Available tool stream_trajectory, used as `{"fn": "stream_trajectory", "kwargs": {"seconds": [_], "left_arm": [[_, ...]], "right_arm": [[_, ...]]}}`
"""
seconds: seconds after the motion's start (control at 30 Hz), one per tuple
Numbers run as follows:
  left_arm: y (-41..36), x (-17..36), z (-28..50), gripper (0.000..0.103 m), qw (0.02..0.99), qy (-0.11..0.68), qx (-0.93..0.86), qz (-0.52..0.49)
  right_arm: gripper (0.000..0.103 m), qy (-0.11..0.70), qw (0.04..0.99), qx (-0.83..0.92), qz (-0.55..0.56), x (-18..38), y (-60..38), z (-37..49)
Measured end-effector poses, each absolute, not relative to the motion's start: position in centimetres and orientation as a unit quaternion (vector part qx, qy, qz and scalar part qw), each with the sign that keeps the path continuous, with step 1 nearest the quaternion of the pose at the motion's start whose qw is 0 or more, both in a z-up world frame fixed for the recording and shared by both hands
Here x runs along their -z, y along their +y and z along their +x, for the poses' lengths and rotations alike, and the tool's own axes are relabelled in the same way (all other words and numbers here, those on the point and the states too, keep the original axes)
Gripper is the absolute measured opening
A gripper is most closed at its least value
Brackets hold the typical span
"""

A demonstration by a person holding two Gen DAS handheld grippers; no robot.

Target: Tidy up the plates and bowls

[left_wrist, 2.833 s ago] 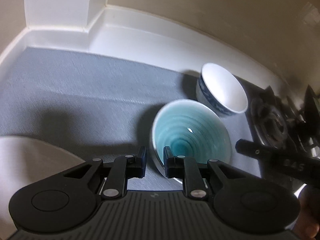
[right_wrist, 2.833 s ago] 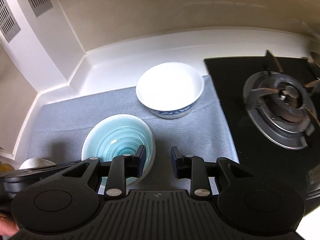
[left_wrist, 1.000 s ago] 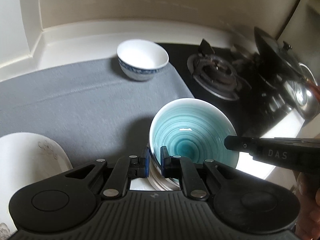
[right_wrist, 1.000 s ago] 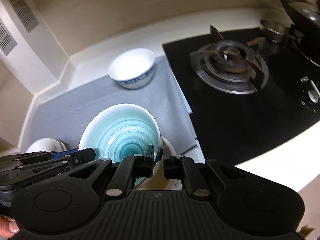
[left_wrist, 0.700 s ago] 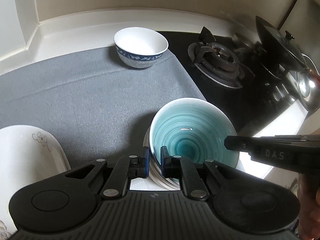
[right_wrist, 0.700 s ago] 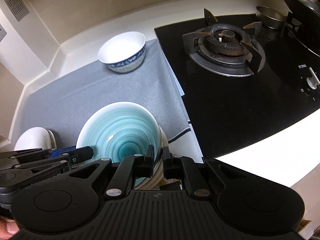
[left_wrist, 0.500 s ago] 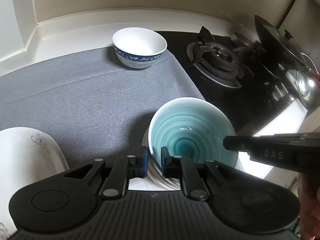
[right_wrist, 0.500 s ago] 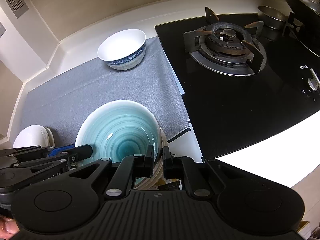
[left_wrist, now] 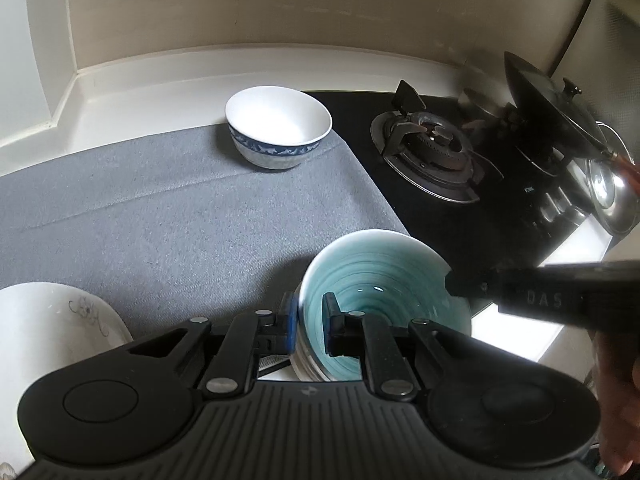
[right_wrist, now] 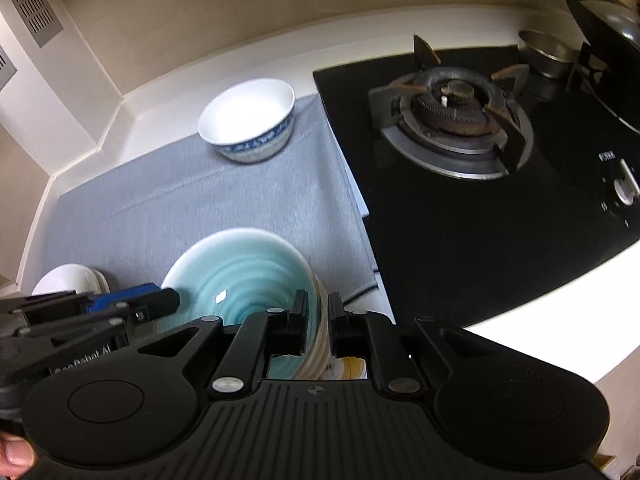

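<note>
both grippers, left [left_wrist: 310,320] and right [right_wrist: 318,320], pinch the teal bowl's [left_wrist: 384,280] rim (stack beneath mostly hidden)

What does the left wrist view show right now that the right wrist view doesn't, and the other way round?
Only the left wrist view: the flower pattern on the white plate at lower left, and a steel kettle at far right. Only the right wrist view: a wall vent, a stove knob and a small steel pot. Both show the teal bowl with a hand-held gripper pinching each side of its rim, the blue-patterned bowl, the grey mat and the burner.
</note>
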State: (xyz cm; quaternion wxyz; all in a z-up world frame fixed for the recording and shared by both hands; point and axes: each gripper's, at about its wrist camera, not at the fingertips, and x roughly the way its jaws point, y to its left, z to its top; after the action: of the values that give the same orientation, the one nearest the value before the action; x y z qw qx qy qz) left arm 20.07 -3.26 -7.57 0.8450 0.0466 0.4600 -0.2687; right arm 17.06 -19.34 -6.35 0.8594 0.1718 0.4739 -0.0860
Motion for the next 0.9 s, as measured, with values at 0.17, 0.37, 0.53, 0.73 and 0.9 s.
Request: {"fn": "stream_trajectory", "kwargs": {"seconds": [0.17, 0.37, 0.53, 0.73, 0.9], "left_arm": [[-3.1, 7.6, 20.0, 0.011, 0.845, 0.461, 0.267, 0.045], [-2.5, 7.4, 20.0, 0.013, 0.846, 0.466, 0.259, 0.019], [-2.3, 6.1, 20.8, 0.014, 0.860, 0.450, 0.241, -0.008], [-3.5, 4.9, 23.6, 0.014, 0.877, 0.436, 0.199, -0.042], [-4.4, 4.3, 27.4, 0.021, 0.890, 0.421, 0.164, -0.069]], "right_arm": [[0.006, 0.492, 0.850, 0.082, 0.168, 7.2, -19.8, 18.0], [0.008, 0.502, 0.844, 0.068, 0.173, 7.5, -20.1, 17.9], [0.010, 0.478, 0.861, 0.052, 0.166, 6.2, -20.2, 17.2], [0.012, 0.446, 0.879, 0.017, 0.167, 5.0, -22.2, 16.9], [0.013, 0.436, 0.885, -0.011, 0.162, 4.0, -24.1, 17.3]]}}
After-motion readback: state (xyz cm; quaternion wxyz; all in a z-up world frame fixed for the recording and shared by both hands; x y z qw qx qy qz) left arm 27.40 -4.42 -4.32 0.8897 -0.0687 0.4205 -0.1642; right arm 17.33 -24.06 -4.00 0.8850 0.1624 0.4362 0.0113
